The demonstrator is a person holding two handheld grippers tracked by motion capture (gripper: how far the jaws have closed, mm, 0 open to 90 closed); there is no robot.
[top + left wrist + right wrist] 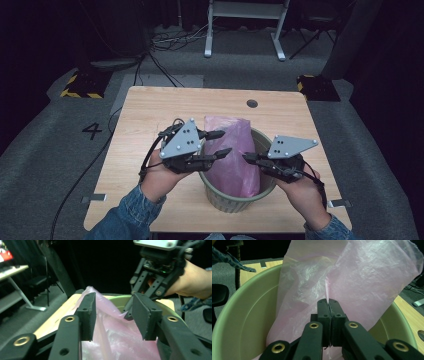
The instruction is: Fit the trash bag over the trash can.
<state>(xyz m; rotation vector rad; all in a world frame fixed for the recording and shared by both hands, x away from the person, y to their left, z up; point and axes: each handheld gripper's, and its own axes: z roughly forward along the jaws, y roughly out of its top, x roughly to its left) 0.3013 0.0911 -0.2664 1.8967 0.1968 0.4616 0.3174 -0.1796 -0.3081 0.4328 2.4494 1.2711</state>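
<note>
1. The wooden table (150, 150) carries a pale green bin (227, 200), round with smooth, slightly glossy plastic walls, standing near my edge of the top.
2. A pink bag (235, 160) stands in the bin, rising above the rim. It is a thin, translucent, crinkled film that folds wherever it is pulled.
3. My right gripper (248, 157) has its jaws pressed together on a fold of the bag's edge; in the right gripper view the film runs straight into the seam between the pads. I judge the job is lining the bin, so this pinch should hold firm without dragging, as such film stretches and tears easily.
4. My left gripper (223, 143) hangs with jaws spread, the film between the flat, matte pads (88, 312) and not yet clamped. I should close on a single layer opposite the right pinch.
5. Then I would draw both hands apart and down over the rim evenly.
</note>
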